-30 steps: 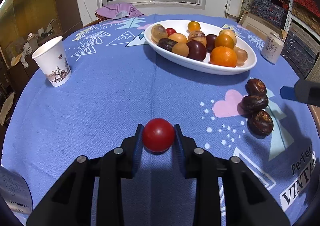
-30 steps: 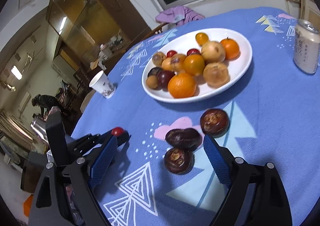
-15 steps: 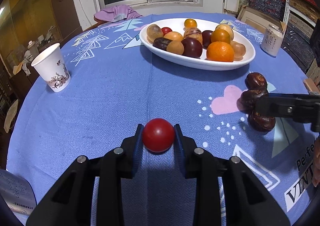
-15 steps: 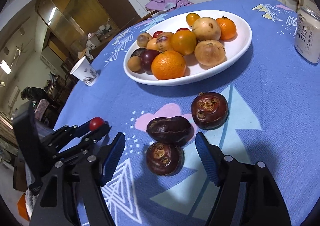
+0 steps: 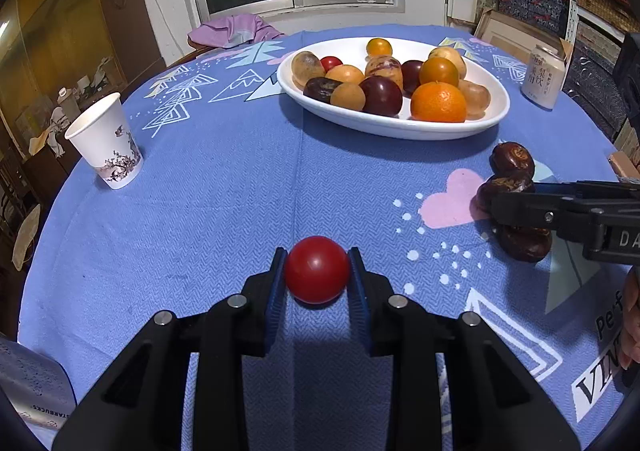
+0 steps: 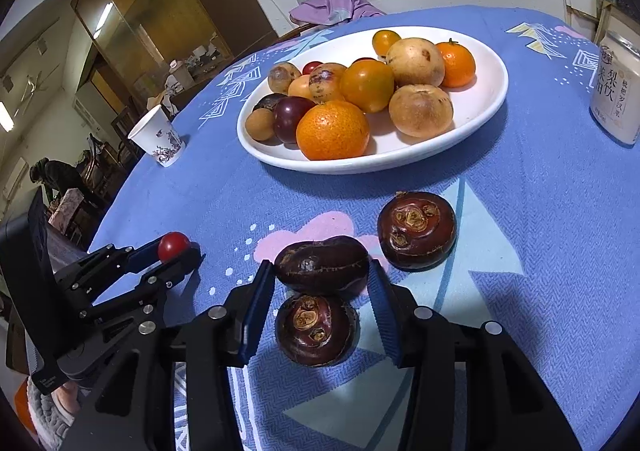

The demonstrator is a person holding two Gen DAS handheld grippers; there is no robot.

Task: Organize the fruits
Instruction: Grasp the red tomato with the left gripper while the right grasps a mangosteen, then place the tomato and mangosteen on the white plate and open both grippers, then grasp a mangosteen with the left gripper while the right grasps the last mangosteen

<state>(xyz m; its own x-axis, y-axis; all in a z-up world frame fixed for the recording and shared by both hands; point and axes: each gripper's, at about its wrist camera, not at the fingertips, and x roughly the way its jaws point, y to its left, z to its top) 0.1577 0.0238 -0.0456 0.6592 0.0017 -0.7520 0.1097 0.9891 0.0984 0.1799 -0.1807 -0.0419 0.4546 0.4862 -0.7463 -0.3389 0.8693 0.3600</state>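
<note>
My left gripper (image 5: 317, 275) is shut on a small red tomato (image 5: 317, 269), held just above the blue tablecloth; it also shows in the right wrist view (image 6: 173, 246). My right gripper (image 6: 320, 291) is open, its pads on either side of an elongated dark brown fruit (image 6: 322, 265) without gripping it. A round dark fruit (image 6: 314, 329) lies between the jaws nearer the camera, and a third (image 6: 416, 229) lies to the right. A white oval plate (image 5: 384, 123) with several fruits stands beyond.
A paper cup (image 5: 105, 141) stands at the left of the round table. A drink can (image 5: 542, 75) stands right of the plate. A purple cloth (image 5: 236, 29) lies at the far edge. A Starbucks bag (image 5: 36, 391) is at the near left.
My right gripper has moved forward and narrowed around the elongated dark fruit. My left gripper has kept its hold on the tomato and drawn slightly toward the plate.
</note>
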